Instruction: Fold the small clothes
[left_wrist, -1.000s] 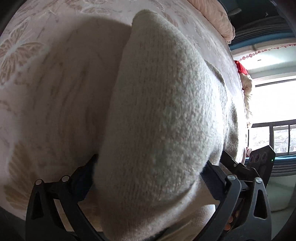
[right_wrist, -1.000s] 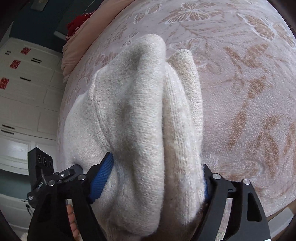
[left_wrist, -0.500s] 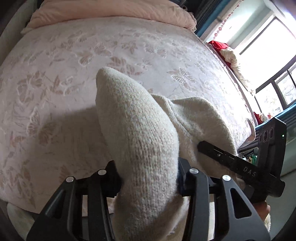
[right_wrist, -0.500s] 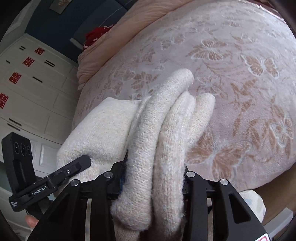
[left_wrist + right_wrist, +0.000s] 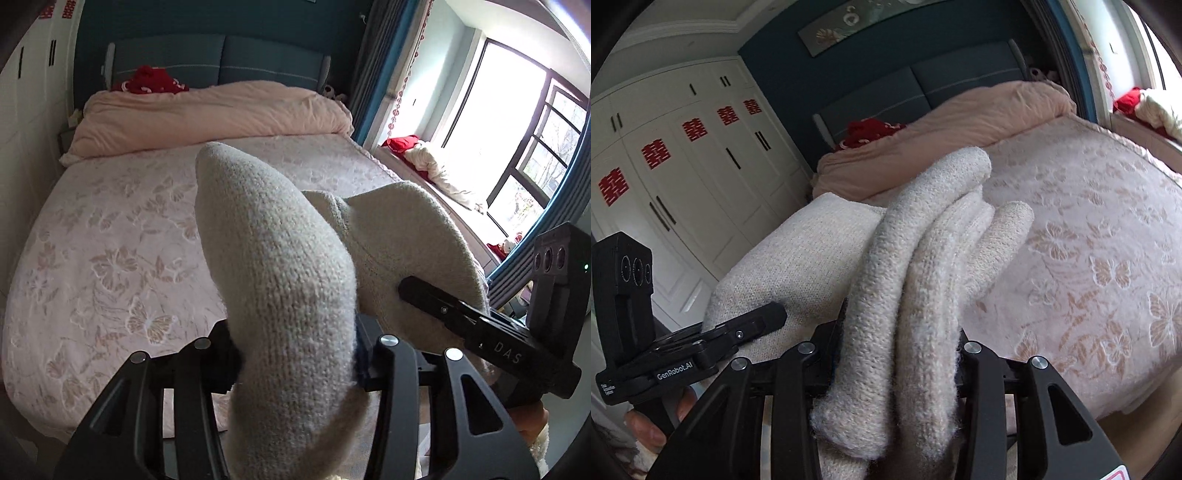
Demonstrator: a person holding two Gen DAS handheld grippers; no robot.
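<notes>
One cream knitted woollen garment (image 5: 280,280) hangs above one floral bedspread (image 5: 110,251), both grippers, left gripper (image 5: 295,354) and right gripper (image 5: 897,350), clamped on its bunched folds at six o'clock.

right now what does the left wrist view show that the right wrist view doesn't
Only the left wrist view: the big bright window and the left gripper clamping one thick fold of the cream knitted garment.

Only the right wrist view: white wardrobe doors with red paper cutouts, and the right gripper pinching several bunched folds.

Both: the garment, the pink floral bedspread, the rolled peach duvet.
</notes>
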